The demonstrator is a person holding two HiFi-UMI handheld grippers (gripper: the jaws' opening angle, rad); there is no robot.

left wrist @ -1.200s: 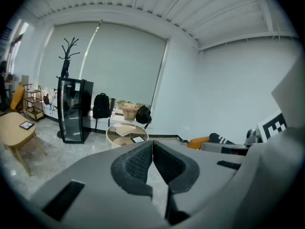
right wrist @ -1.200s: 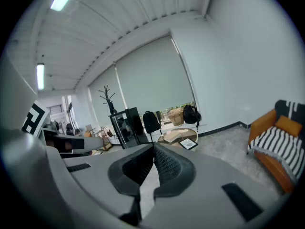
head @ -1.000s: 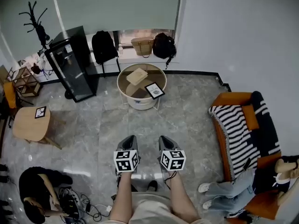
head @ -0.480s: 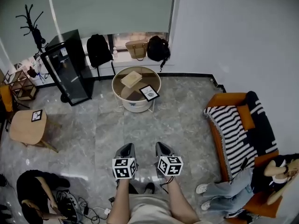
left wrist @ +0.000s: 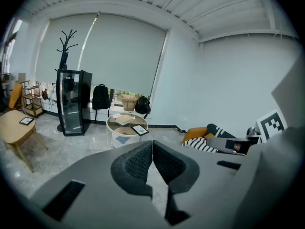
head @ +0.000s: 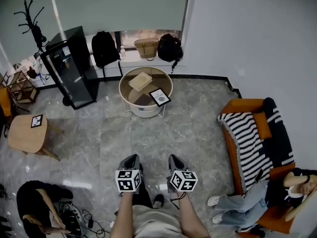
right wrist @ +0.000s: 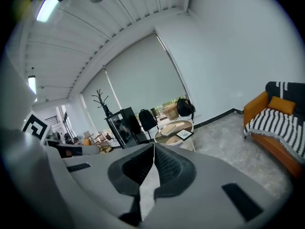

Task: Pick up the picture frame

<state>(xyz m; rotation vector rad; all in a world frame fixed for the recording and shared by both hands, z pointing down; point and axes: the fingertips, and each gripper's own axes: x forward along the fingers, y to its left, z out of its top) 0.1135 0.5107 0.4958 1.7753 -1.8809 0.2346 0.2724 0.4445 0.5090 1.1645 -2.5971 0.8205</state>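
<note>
- In the head view, you are holding the left gripper (head: 132, 158) and the right gripper (head: 175, 159) side by side, low over the grey stone floor (head: 198, 128). Both are pointing toward the round table (head: 144, 113). The picture frame (head: 160, 96) is lying at the table's near right edge, beside a book (head: 140, 81) and well apart from both grippers.
- In the left gripper view, the left gripper (left wrist: 152, 144) is showing its ribbed pads pressed together with nothing between them. The picture frame (left wrist: 139, 129) is sitting far beyond the tips on the round table (left wrist: 112, 132).
- In the right gripper view, the right gripper (right wrist: 154, 149) is likewise keeping its pads closed on nothing. The picture frame (right wrist: 185, 134) is resting on the round table (right wrist: 188, 144), just right of the tips and far off.
</note>
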